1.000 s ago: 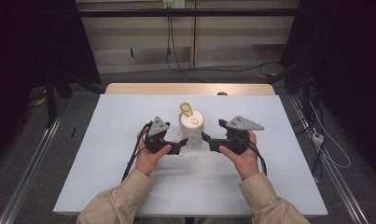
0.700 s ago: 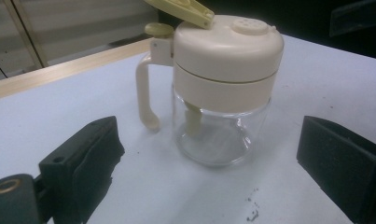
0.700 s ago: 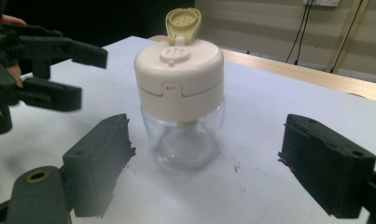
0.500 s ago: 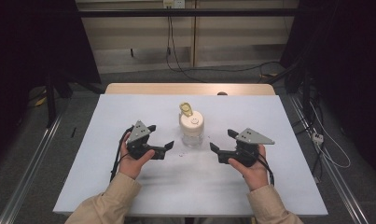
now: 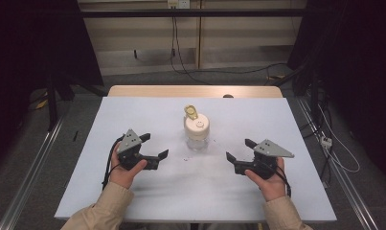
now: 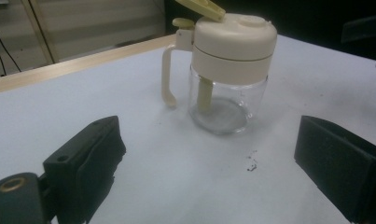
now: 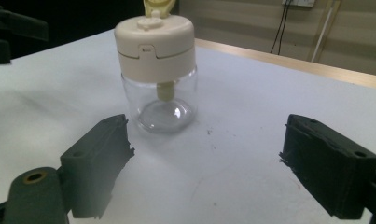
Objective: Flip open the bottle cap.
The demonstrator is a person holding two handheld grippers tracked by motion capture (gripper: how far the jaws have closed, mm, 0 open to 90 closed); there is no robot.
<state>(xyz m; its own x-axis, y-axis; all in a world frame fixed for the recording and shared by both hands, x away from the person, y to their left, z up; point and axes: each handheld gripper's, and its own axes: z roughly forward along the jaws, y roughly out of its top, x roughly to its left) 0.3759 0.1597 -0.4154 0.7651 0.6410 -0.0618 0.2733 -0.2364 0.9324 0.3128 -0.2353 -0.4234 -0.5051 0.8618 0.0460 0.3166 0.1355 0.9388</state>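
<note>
Since the picture 1 second back, when both of my tongs sat tight against the jar, I have drawn them away toward the near edge and out to either side; half a second ago they were already parting, and now they sit wider apart again.

My left gripper (image 5: pixel 153 145) stands with its jaws spread wide and nothing between them, and the right gripper (image 5: pixel 238 150) is the same, wide and empty. In each gripper view the 2 black pads frame bare white table (image 5: pixel 286 124) with the jar beyond the gap, not inside it.

The jar (image 5: pixel 197 133) stands upright near the middle of the table, farther from me than both tongs and between them: to the right and far of the left gripper, to the left and far of the right one. Its long axis is vertical, clear glass below, cream lid (image 6: pixel 236 35) above, with the yellow flip cap (image 6: pixel 200 8) standing open at the far side. In the left gripper view the cream handle (image 6: pixel 167 74) hangs down the jar's side.

I judge the 2 tongs about equally near, the left perhaps slightly closer. A few dark specks (image 6: pixel 252 163) lie on the table just beside the jar's near side.
</note>
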